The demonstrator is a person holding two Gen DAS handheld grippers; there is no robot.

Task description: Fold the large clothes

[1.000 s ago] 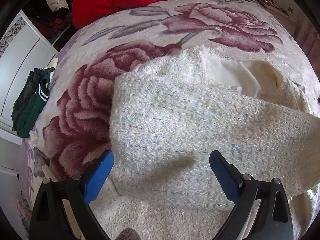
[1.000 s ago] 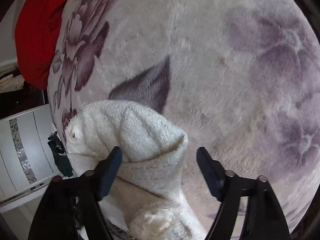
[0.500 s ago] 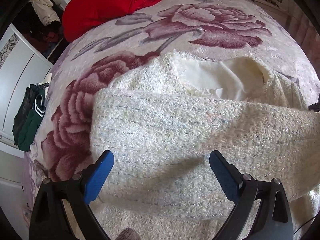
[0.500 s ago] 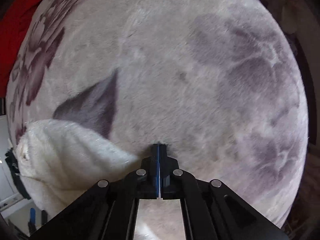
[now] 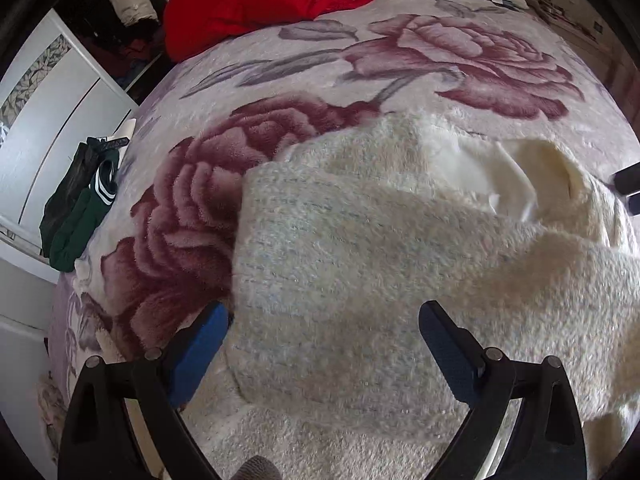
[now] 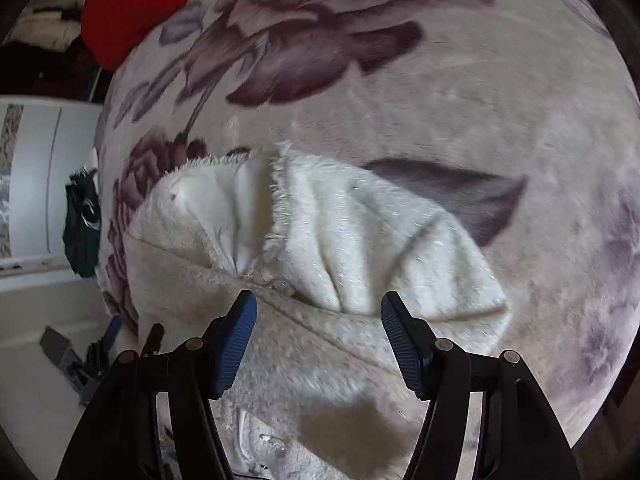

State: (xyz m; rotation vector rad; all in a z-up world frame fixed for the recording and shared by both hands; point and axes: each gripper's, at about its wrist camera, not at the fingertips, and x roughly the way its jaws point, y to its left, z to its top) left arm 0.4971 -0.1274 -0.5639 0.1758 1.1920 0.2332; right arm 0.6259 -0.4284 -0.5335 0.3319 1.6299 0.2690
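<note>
A cream woolly jacket (image 5: pixel 400 264) lies on the rose-patterned bed blanket (image 5: pixel 440 60), one part folded across its body, its smooth lining (image 5: pixel 496 168) showing at the far right. My left gripper (image 5: pixel 324 340) is open and empty, low over the folded part. In the right wrist view the jacket (image 6: pixel 340 248) shows a bunched sleeve end and lining. My right gripper (image 6: pixel 318 336) is open and empty just above it. The right gripper's tip shows in the left wrist view at the right edge (image 5: pixel 628 184).
A red garment (image 5: pixel 272 0) lies at the far end of the bed. A dark green garment (image 5: pixel 76 216) hangs off the left bed edge beside a white wardrobe (image 5: pixel 52 120). The blanket (image 6: pixel 480 100) extends beyond the jacket on the right.
My right gripper, open a second ago and shut half a second ago, has opened again and drawn back over the bunched sleeve. My left gripper stays open; the folded part has shifted right in its view.
</note>
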